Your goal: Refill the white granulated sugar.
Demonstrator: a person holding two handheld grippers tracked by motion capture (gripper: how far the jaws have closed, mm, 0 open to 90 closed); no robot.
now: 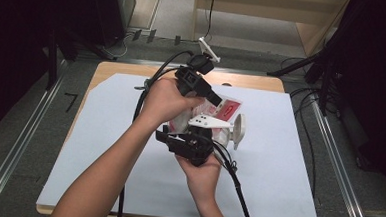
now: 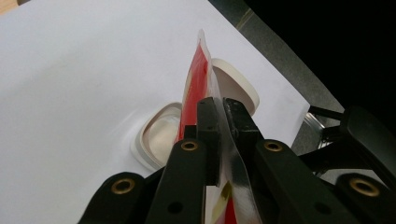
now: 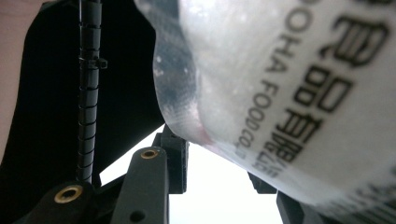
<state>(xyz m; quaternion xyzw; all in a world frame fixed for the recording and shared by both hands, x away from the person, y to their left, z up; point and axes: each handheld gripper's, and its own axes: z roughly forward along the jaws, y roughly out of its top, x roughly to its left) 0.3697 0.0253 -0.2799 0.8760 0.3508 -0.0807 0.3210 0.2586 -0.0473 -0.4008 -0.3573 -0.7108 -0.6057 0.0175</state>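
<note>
A white sheet covers most of the pale wooden surface [image 1: 114, 69], which stands on a grey floor with black drapes at both sides and cables trailing behind.

Above the sheet's middle, the left gripper [image 2: 219, 109] has its jaws closed on the top edge of a red-and-white plastic food pouch [image 2: 198, 70], held upright between the two hands. Below it, on the sheet, lies a shallow cream plastic cup [image 2: 156, 135], and a second cream cup [image 2: 236, 84] sits just behind the pouch.

The right gripper [image 1: 187, 138] comes in from the near side. Its jaws stand apart around the pouch's translucent printed underside, though I cannot tell whether the pads actually press on it.

From above, both hands and grippers hide most of the pouch, and the cups show merely as a white rim [image 1: 240, 131] beside them.
</note>
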